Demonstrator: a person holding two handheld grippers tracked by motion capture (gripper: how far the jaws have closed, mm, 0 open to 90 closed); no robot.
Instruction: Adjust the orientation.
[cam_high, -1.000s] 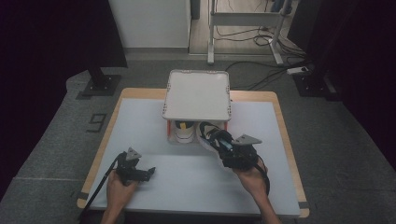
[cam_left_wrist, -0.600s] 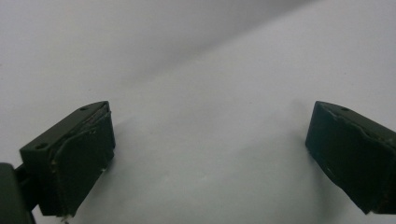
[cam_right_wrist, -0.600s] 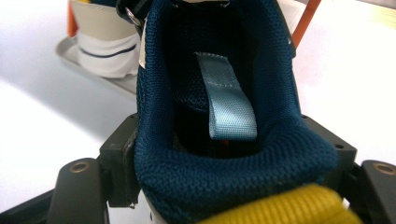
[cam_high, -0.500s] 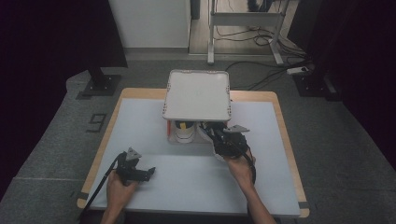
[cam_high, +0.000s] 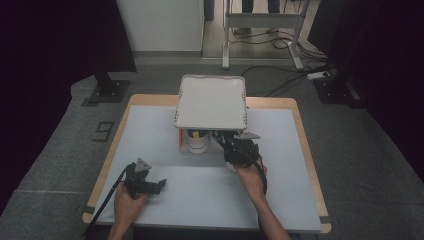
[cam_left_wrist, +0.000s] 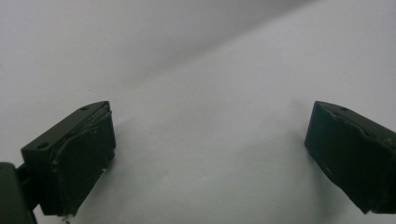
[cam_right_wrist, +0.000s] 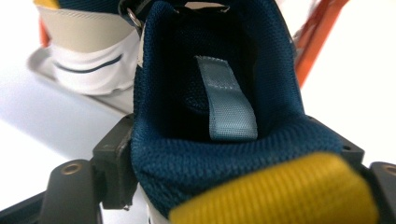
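Note:
My right gripper (cam_high: 231, 148) is shut on the heel of a shoe (cam_right_wrist: 219, 93) with blue mesh lining, a light blue pull tab and a yellow heel collar. The jaws press the heel from both sides in the right gripper view. The shoe's toe points under a low rack with a white top tray (cam_high: 211, 102). A second, white shoe (cam_high: 198, 141) stands under that tray, just left of the held one, also seen as the white shoe (cam_right_wrist: 88, 51). My left gripper (cam_high: 156, 184) rests open on the white table near the front left, with nothing between its fingers (cam_left_wrist: 74, 158).
An orange rack leg (cam_right_wrist: 322, 32) stands right of the held shoe. The white tabletop (cam_high: 280, 190) has a wooden rim. Beyond the table are a metal stand (cam_high: 260, 30), floor cables and dark curtains.
My right gripper has carried the shoe forward and to the left, up to the rack's front edge. The left gripper has stayed where it was.

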